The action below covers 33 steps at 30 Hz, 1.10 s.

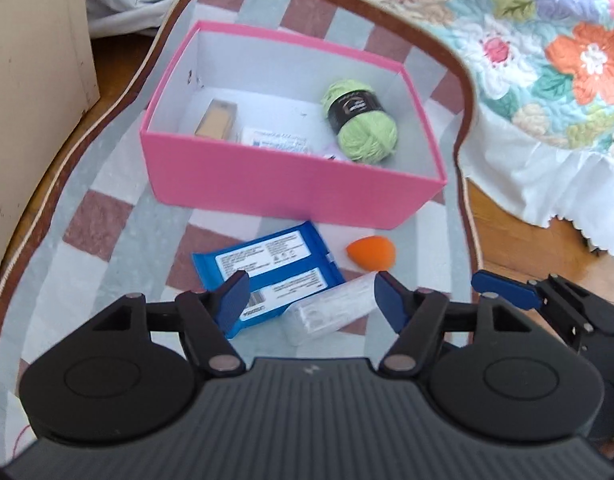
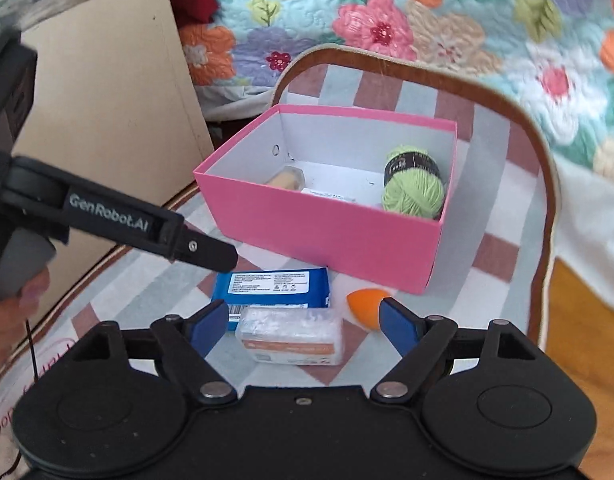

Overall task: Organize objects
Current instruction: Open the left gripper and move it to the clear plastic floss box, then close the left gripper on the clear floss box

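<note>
Left claw [image 1: 311, 300] open, empty, right claw [image 2: 303, 320] wider, empty

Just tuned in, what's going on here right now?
A person holding two grippers is sorting small things into a pink box on a checked mat. A green yarn ball, a tan block and a white packet are already inside. Both the left gripper and right gripper are open and empty, above a blue wipes pack, a clear plastic case and an orange sponge lying in front of the box.
</note>
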Each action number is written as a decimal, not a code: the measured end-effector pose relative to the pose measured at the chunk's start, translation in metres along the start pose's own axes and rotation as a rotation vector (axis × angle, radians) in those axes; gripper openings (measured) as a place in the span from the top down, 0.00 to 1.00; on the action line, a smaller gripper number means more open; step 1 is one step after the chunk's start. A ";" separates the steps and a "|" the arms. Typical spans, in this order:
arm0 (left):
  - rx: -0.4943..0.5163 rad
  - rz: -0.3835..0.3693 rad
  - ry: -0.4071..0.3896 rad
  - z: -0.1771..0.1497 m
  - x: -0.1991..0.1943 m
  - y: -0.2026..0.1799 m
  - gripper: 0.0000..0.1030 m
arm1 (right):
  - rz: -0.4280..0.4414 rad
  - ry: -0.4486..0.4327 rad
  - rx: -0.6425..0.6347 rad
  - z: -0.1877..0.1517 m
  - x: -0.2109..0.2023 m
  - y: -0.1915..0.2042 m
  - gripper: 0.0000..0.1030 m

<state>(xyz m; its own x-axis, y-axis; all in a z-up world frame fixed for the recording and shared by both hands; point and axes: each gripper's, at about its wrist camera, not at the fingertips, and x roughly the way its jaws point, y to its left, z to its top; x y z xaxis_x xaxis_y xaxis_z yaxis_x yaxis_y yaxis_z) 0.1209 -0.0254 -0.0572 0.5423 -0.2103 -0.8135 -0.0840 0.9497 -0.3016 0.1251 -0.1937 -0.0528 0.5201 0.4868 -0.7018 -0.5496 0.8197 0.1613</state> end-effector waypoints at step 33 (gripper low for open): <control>-0.156 -0.189 -0.011 -0.042 0.072 0.036 0.62 | -0.022 0.041 0.167 -0.054 0.066 -0.007 0.61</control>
<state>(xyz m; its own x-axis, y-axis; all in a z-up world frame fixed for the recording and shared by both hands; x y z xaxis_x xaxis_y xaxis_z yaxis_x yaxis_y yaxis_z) 0.1220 -0.0162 -0.1475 0.5696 -0.3772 -0.7302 -0.1079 0.8464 -0.5214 0.1282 -0.1833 -0.1381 0.5014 0.4586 -0.7337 -0.4208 0.8702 0.2563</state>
